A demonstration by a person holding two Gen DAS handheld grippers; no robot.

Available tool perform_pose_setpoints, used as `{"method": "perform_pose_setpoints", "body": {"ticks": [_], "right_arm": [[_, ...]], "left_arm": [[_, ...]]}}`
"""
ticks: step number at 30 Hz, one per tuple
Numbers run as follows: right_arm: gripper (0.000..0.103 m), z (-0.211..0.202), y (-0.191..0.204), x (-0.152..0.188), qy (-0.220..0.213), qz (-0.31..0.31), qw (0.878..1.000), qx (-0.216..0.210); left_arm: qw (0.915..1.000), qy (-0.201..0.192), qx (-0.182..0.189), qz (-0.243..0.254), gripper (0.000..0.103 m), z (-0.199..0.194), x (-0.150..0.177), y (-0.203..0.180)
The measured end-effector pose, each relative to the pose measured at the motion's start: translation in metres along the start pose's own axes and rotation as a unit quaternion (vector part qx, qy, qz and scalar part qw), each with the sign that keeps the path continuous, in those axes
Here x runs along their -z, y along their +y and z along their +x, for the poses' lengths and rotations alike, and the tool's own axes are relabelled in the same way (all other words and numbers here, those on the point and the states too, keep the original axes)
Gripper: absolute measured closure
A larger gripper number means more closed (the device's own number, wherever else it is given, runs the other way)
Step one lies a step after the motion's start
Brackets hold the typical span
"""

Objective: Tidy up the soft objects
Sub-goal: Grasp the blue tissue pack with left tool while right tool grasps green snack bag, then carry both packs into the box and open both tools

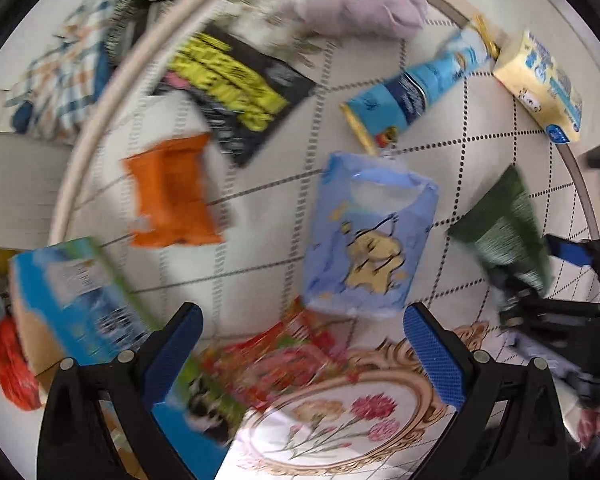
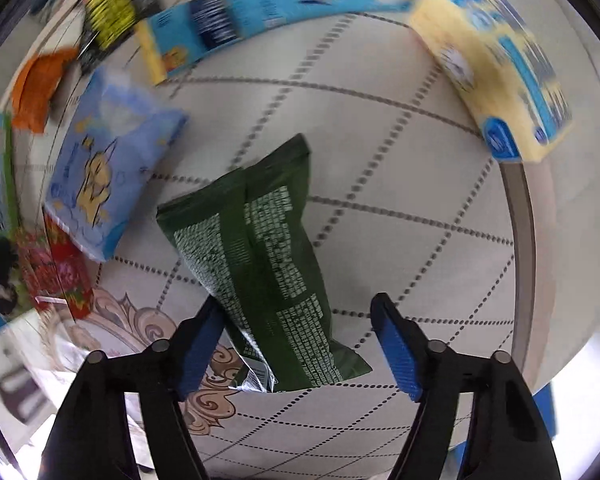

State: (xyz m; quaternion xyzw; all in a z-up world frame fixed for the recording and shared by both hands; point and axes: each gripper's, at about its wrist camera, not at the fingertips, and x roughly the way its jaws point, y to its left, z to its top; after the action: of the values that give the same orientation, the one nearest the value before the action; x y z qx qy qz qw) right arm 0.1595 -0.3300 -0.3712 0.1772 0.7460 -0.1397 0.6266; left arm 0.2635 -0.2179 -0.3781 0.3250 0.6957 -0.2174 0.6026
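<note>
The right tool [image 2: 298, 340] is seen spread wide around a dark green snack packet [image 2: 260, 264] lying at frame centre on the counter [image 2: 420, 216]. The left tool [image 1: 302, 350], likewise released, is poised below a light-blue tissue pack [image 1: 366, 236].

Green packet [image 2: 260, 264] between wide-apart fingers [image 2: 396, 344] on dotted cloth [image 2: 400, 184]

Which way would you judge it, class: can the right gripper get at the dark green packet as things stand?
Probably yes: the right gripper is open, and the dark green packet lies between its fingers, with nothing on top.
</note>
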Motion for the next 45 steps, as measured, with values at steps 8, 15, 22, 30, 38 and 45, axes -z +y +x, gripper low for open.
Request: {"method": "perform_pose_setpoints", "body": {"ticks": [8,15,22,30,38,45], "right_arm": [[0.034,0.023,-0.035,0.003,0.02,0.014,0.999,-0.032],[0.034,0.053,-0.034,0.007,0.027,0.011,0.999,-0.045],[0.056,0.071,-0.015,0.024,0.021,0.002,1.0,-0.022],[0.068,0.078,-0.006,0.049,0.009,0.007,0.999,-0.042],[0.069,0.026,0.039,0.088,-0.026,-0.033,0.995,-0.095],[0.069,-0.07,0.136,0.091,-0.076,-0.125,0.978,-0.147]], "left_arm": [[0.9982,0.039,0.046,-0.009,0.0,0.045,-0.025,-0.017],[0.9975,0.04,0.055,-0.022,0.038,0.05,-0.027,-0.023],[0.9954,0.032,0.063,-0.064,0.052,0.036,-0.009,-0.011],[0.9873,0.015,0.095,-0.126,0.06,0.017,0.031,-0.003],[0.9548,-0.071,0.16,-0.24,0.06,-0.062,0.124,0.044],[0.9193,-0.152,0.168,-0.322,0.06,-0.126,0.207,0.145]]}}
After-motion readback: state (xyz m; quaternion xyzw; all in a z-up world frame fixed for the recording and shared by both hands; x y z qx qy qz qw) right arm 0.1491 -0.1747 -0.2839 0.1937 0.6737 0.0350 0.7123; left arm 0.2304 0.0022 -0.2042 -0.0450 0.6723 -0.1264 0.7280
